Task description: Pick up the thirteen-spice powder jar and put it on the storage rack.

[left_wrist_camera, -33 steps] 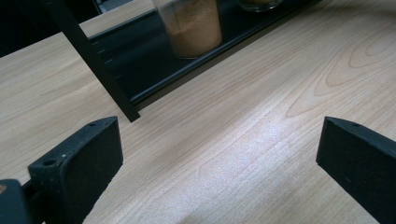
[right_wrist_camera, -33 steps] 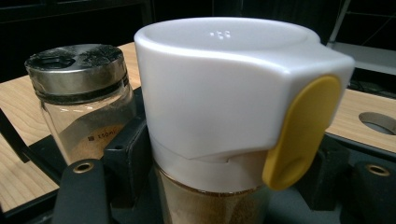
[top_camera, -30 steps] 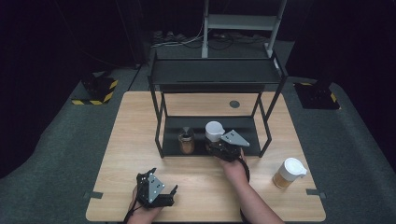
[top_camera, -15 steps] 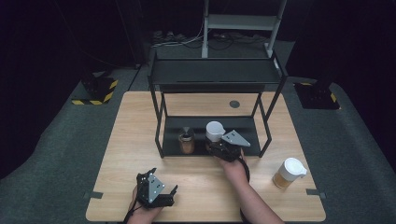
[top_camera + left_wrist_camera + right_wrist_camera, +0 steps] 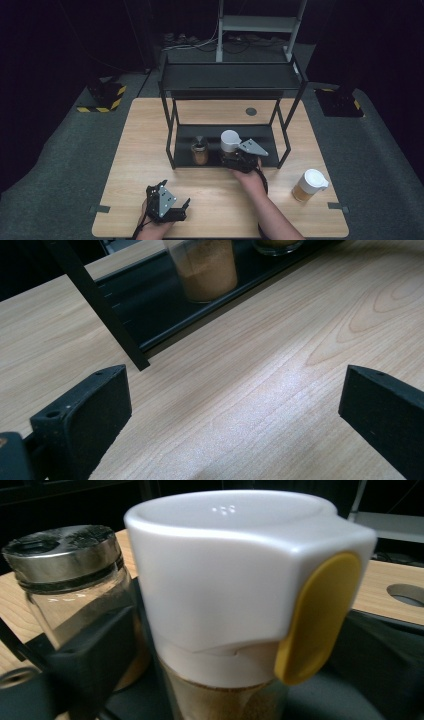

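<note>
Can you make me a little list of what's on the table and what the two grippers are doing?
table: light wood
rack: black shelf frame standing on the table
white-lidded jar: on the rack's bottom tray, brown powder inside, yellow tab on its lid
metal-lidded jar: beside it on the same tray
second white-lidded jar: on the table, outside the rack
right gripper: at the white-lidded jar, jaws just opened
left gripper: open over bare table, holding nothing

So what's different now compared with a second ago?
The right tool has just opened its jaws, letting go of the white-lidded spice jar on the black rack's lower shelf. Both hands, the metal-capped glass jar and the open left tool stayed put.
</note>
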Demonstrator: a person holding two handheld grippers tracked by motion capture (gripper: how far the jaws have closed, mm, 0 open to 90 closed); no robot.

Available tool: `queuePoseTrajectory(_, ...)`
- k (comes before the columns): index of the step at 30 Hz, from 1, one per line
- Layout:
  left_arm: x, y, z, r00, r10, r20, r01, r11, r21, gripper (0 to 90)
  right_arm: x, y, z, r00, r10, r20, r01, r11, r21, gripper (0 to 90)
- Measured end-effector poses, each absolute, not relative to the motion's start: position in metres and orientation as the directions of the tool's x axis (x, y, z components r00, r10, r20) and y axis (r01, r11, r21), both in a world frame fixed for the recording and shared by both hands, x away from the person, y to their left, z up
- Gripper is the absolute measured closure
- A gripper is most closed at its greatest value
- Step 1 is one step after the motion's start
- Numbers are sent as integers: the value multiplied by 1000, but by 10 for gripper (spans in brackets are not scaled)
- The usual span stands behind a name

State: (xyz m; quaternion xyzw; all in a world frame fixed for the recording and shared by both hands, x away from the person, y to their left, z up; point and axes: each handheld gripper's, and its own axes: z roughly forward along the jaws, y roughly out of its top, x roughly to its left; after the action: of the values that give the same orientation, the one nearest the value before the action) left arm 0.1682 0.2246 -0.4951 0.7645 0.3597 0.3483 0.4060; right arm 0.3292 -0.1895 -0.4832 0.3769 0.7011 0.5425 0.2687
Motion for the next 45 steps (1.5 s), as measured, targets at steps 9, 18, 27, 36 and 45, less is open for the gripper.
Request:
queuePoseTrajectory(9,168,224,-495,499,832,244,267,-416,869,6,323,-193,-481,-573,820,18,220,132,966,0)
queuePoseTrajectory(18,168,224,-495,500,830,247,268,-420,867,6,315,-196,-480,-570,821,13,218,137,966,0)
queuePoseTrajectory(27,168,223,-494,500,829,252,267,-425,865,6,306,-201,-479,-574,819,5,215,144,966,0)
queuePoseTrajectory(36,169,222,-494,501,827,254,269,-428,863,6,292,-208,-478,-581,814,-15,203,163,966,0)
queuePoseTrajectory(45,169,221,-494,502,826,258,270,-433,860,6,279,-215,-480,-588,809,-24,203,176,963,0)
